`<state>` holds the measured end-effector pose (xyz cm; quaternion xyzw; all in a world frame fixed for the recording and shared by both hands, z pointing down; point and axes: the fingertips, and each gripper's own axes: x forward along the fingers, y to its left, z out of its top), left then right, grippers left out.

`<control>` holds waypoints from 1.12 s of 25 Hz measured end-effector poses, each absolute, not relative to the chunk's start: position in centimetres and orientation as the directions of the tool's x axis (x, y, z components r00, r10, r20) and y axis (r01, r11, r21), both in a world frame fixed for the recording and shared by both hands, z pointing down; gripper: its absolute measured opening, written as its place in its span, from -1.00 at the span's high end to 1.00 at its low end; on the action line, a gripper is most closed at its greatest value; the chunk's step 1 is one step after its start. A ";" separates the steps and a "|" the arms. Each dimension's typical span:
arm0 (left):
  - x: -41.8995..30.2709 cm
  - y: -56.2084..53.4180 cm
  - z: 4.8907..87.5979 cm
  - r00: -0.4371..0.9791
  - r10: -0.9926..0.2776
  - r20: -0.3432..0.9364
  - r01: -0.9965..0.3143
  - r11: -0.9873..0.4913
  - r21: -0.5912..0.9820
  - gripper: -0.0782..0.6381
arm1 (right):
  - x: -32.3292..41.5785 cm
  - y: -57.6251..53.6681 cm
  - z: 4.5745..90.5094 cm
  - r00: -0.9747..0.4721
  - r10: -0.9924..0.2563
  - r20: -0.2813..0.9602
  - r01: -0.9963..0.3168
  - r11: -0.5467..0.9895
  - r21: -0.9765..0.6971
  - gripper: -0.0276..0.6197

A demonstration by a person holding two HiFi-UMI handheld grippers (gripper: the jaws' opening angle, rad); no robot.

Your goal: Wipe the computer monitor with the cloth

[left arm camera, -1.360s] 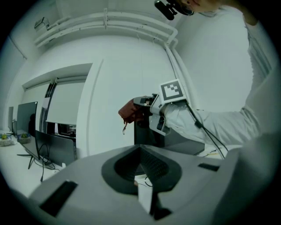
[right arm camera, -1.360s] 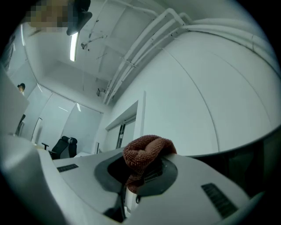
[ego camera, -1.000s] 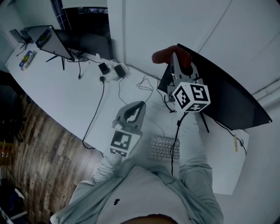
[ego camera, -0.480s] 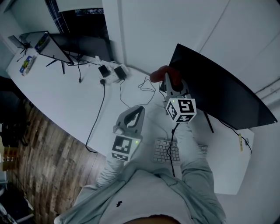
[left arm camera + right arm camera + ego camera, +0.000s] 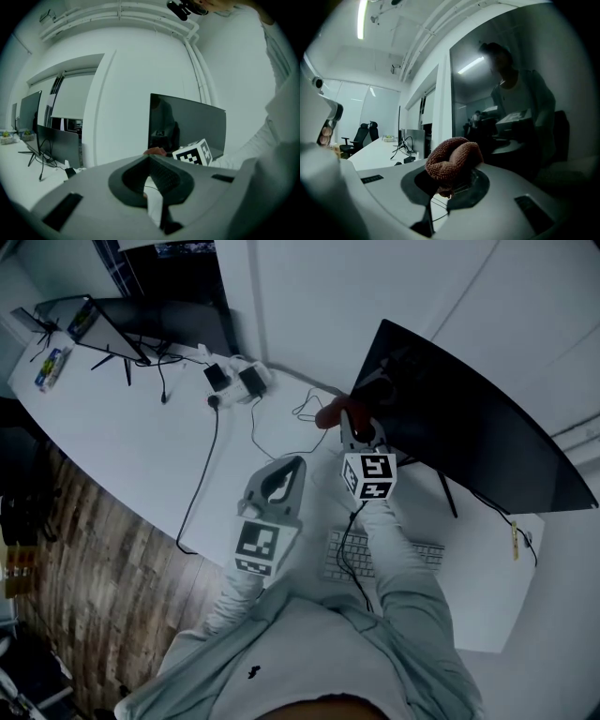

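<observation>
The dark computer monitor (image 5: 469,418) stands on the white desk (image 5: 122,446) at the right, its screen off. A brown cloth (image 5: 336,412) is bunched in my right gripper (image 5: 349,425), which is shut on it near the monitor's lower left corner. In the right gripper view the cloth (image 5: 452,161) bulges above the jaws of the right gripper (image 5: 451,182), close to the reflecting screen (image 5: 506,93). My left gripper (image 5: 289,468) hovers over the desk left of the right one, shut with nothing in it. Its own view shows the left gripper (image 5: 151,161) pointing at the monitor (image 5: 187,122).
A white keyboard (image 5: 375,559) lies below the monitor, near the desk's front edge. Loose cables (image 5: 281,427) and power adapters (image 5: 234,381) lie at mid-desk. More monitors (image 5: 122,320) stand at the far left. Wooden floor (image 5: 75,549) shows beyond the desk edge.
My right gripper has moved down and to the left with the cloth, from the monitor's upper left edge to its lower left corner. The left gripper has hardly moved.
</observation>
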<state>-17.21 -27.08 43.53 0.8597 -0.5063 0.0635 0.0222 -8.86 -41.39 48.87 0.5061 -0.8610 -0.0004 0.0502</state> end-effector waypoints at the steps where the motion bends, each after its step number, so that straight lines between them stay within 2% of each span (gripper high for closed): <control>1: -17.2 -27.2 43.7 0.479 -0.868 0.133 -0.874 -0.486 -0.021 0.73 | -8.9 -41.5 49.7 -0.482 -0.870 0.102 -0.871 0.489 0.049 0.81; 10: -16.7 -27.1 46.2 0.464 -0.870 0.167 -0.884 -0.467 0.024 0.73 | -8.4 -41.6 55.6 -0.478 -0.849 0.226 -0.865 0.500 0.049 0.81; 20: -15.3 -26.9 46.9 0.489 -0.850 0.198 -0.869 -0.495 0.019 0.73 | -7.6 -41.4 57.2 -0.471 -0.838 0.274 -0.865 0.500 0.040 0.81; 28: -12.1 -26.4 45.5 0.517 -0.832 0.200 -0.850 -0.527 0.007 0.73 | -2.9 -39.7 57.6 -0.430 -0.851 0.301 -0.891 0.454 0.012 0.81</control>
